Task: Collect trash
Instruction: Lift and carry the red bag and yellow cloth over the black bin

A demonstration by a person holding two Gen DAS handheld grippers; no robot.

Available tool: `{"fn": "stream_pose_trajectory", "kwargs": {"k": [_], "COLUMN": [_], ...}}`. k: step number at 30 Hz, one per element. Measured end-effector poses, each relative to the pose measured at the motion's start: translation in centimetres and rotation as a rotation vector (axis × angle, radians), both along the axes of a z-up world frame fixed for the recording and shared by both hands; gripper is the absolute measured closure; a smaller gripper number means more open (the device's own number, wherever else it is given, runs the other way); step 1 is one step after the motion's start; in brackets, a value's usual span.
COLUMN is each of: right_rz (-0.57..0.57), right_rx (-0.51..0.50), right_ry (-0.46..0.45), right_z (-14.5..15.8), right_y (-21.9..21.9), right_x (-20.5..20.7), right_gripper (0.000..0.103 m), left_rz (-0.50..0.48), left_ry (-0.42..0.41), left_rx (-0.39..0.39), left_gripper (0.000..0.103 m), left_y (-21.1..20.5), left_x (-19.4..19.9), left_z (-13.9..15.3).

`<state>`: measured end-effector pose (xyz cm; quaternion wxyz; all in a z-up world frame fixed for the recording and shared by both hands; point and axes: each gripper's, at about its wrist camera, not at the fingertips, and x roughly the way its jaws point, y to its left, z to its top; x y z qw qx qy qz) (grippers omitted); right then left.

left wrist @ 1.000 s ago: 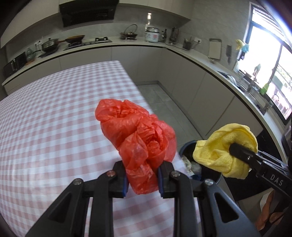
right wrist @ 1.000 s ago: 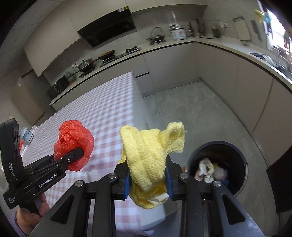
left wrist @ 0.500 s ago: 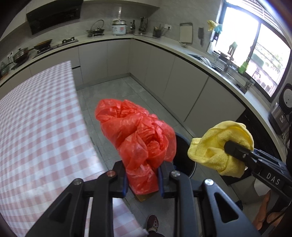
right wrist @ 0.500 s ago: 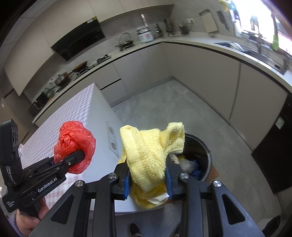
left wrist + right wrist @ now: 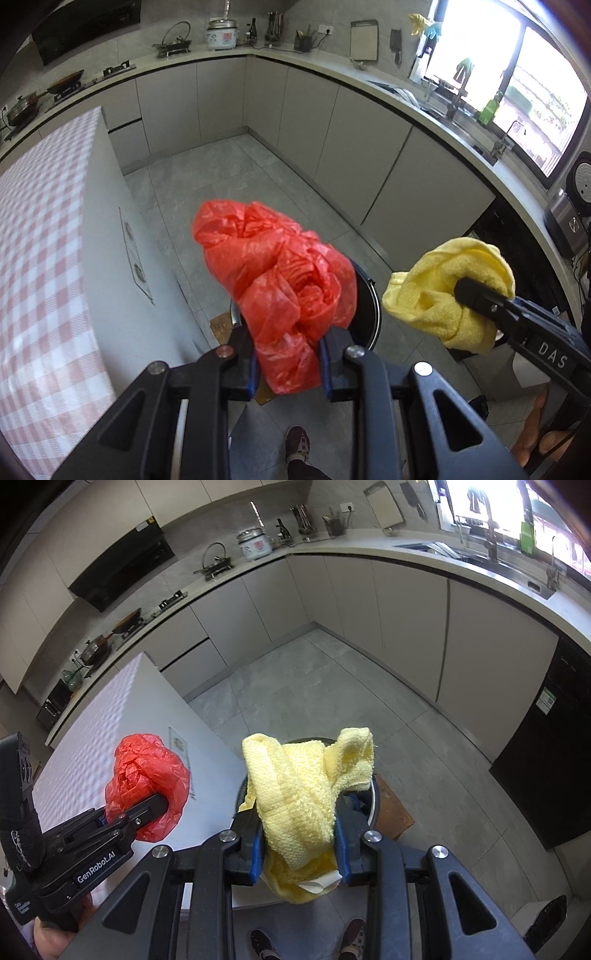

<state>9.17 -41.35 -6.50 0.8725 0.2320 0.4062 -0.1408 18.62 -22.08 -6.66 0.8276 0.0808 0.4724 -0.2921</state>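
Bottom centre, left claw clamped on red plastic bag, right claw gripping yellow cloth, both w/ loads over the black bin behind — pickup done, drop still left, desk at left.

Dark bin mouth open upward, white table side close on its left, bare floor beyond, cabinets farther right
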Motion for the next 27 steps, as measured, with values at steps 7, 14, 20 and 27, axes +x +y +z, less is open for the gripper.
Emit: {"fn": "stream_pose_trajectory", "kwargs": {"k": [7,14,20,27], "right_rz": [0.019,0.044,0.058,0.076], "right_rx": [0.010,0.016,0.024,0.015], "right_ry": [0.030,0.065,0.091,0.122], "right_z": [-2.4,-4.8,-6.9,-9.0], "right_y": [-0.9,-1.0,-1.4,-1.2], "right_x": [2.1,4.7,6.1,7.7], "right_gripper": [0.071,0.070,0.070,0.070], "left_rz": [0.014,0.032,0.049,0.070], "left_ry": [0.007,0.028,0.044,0.065], "left_rx": [0.015,0.029,0.050,0.071], "left_gripper": [0.077,0.077,0.077,0.077], "left_y": [-1.5,-2.1,-2.6,-2.8], "left_x": [-0.1,0.6,1.1,1.4], "left_z": [-1.6,-3.5,-5.1,-7.3]}}
